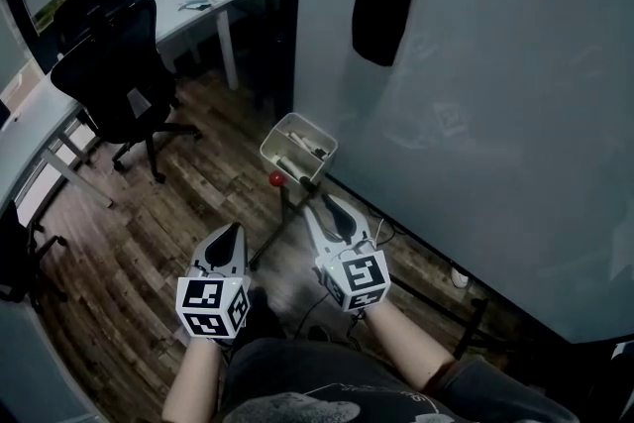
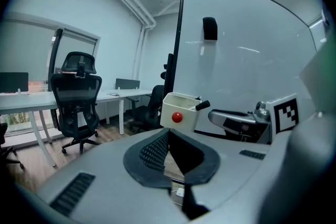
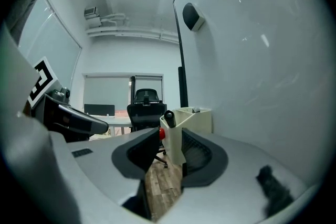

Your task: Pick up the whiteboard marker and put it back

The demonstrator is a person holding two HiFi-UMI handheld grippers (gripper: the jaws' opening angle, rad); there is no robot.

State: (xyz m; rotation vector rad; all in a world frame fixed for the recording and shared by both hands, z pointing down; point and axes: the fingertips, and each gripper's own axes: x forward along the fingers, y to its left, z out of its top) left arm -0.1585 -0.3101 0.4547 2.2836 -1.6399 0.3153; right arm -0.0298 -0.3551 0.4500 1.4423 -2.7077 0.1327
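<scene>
Hovering the right gripper point(image 3: 170, 139), jaws wide apart and empty, by the white holder point(image 3: 197, 119) at frame centre with the whiteboard marker point(image 3: 169, 116) inside, left gripper point(image 2: 168, 136) closed on nothing, risking clipping the marker's protruding cap and flicking it out.

**Two grippers side by side, left closed, right open**

The left gripper point(image 1: 234, 229) and the right gripper point(image 1: 325, 205) sit low in front of the person's body. Both point forward, the right a little ahead. The left one's jaws meet at the tips with nothing between them. The right one's jaws stand apart and grip nothing. Bare forearms point(image 1: 194, 379) run back from each marker cube point(image 1: 211, 306) toward the torso.
</scene>
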